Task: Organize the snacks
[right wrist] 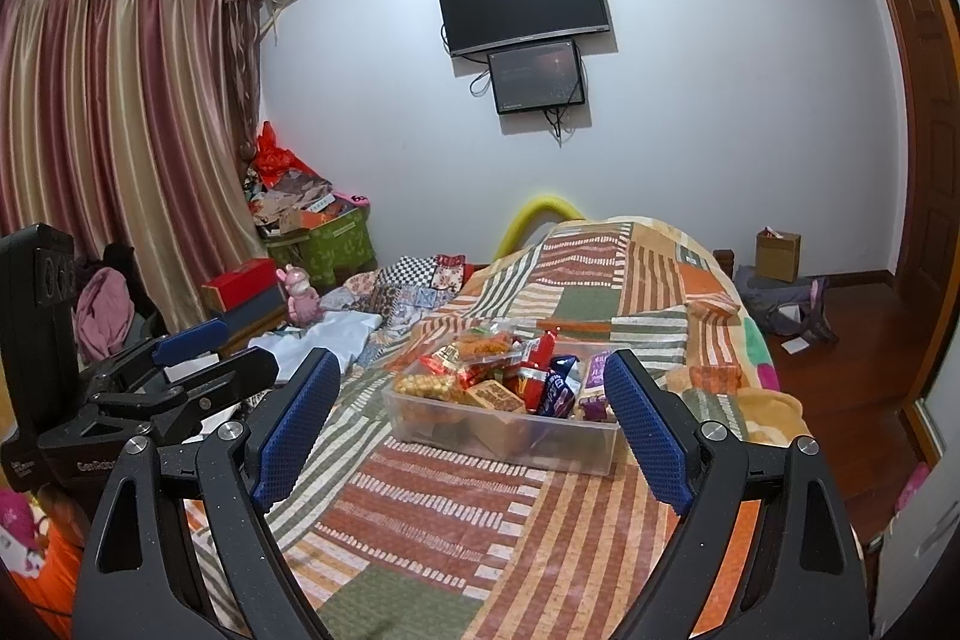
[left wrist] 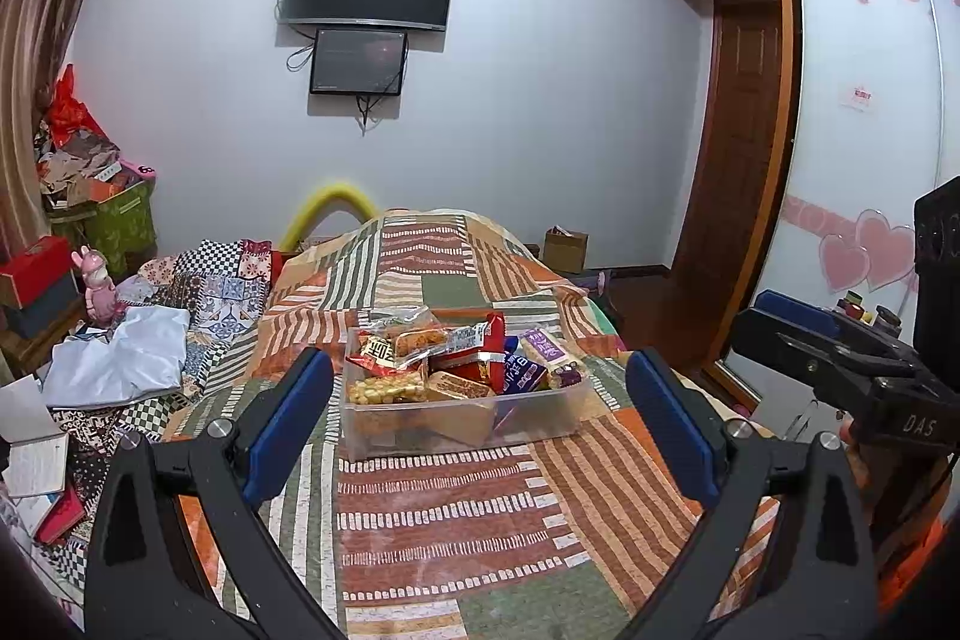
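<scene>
- Left wrist view: the bed [left wrist: 456, 520] fills the lower centre of the frame under a patchwork quilt of striped orange, green and brick-red blocks; in the right wrist view it runs from the bottom centre toward the upper right.
- The left tool [left wrist: 480, 412] stands at the bottom of its own frame, its blue-padded fingers spread wide apart and holding nothing; the box shows in the gap between them.
- The right tool [right wrist: 468, 424] is likewise spread wide and empty at the bottom of its own frame, with the box beyond its fingers, just right of centre.
- Each tool also appears in the other's view: the right one at the right edge of the left wrist view, the left one at the left edge of the right wrist view.
- A clear plastic box [left wrist: 384, 421] rests on the quilt at the centre of the left wrist frame, apart from both tools.
- The snacks [left wrist: 462, 361] are heaped inside the box, rising above its rim: red, orange, yellow, blue and purple packets lying crosswise over one another.
- One purple-and-white packet [left wrist: 543, 346] leans at the box's right end.
</scene>
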`<state>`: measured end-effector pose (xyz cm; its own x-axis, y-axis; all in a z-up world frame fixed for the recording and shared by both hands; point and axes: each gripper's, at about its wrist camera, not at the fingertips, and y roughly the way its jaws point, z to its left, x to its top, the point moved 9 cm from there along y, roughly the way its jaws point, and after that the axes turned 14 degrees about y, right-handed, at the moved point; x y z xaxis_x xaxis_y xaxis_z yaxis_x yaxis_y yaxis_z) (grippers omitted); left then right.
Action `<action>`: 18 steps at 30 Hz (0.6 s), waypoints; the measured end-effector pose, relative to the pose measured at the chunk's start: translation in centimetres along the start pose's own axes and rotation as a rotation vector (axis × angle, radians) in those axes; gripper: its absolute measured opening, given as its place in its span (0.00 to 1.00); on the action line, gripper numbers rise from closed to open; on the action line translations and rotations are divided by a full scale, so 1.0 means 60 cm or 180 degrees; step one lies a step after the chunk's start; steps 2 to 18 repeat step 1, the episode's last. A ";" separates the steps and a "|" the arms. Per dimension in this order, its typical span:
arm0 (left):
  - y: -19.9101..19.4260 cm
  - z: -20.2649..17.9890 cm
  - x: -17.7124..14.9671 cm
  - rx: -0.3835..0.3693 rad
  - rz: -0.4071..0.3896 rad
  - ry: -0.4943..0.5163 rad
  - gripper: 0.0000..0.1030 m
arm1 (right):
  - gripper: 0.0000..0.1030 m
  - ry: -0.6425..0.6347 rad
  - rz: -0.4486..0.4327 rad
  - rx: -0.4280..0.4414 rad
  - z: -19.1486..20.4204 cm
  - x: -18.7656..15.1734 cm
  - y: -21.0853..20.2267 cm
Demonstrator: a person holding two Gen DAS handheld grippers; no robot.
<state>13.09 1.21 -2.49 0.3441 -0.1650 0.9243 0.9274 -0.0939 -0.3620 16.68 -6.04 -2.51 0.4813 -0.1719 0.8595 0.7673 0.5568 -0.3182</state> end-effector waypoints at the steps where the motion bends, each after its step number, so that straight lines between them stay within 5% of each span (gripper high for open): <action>1: 0.001 0.000 -0.001 -0.0005 0.0008 0.0000 0.96 | 0.86 0.0005 0.0007 -0.0005 -0.001 -0.001 0.001; 18: 0.001 0.000 -0.001 -0.0005 0.0008 0.0000 0.96 | 0.86 0.0005 0.0007 -0.0005 -0.001 -0.001 0.001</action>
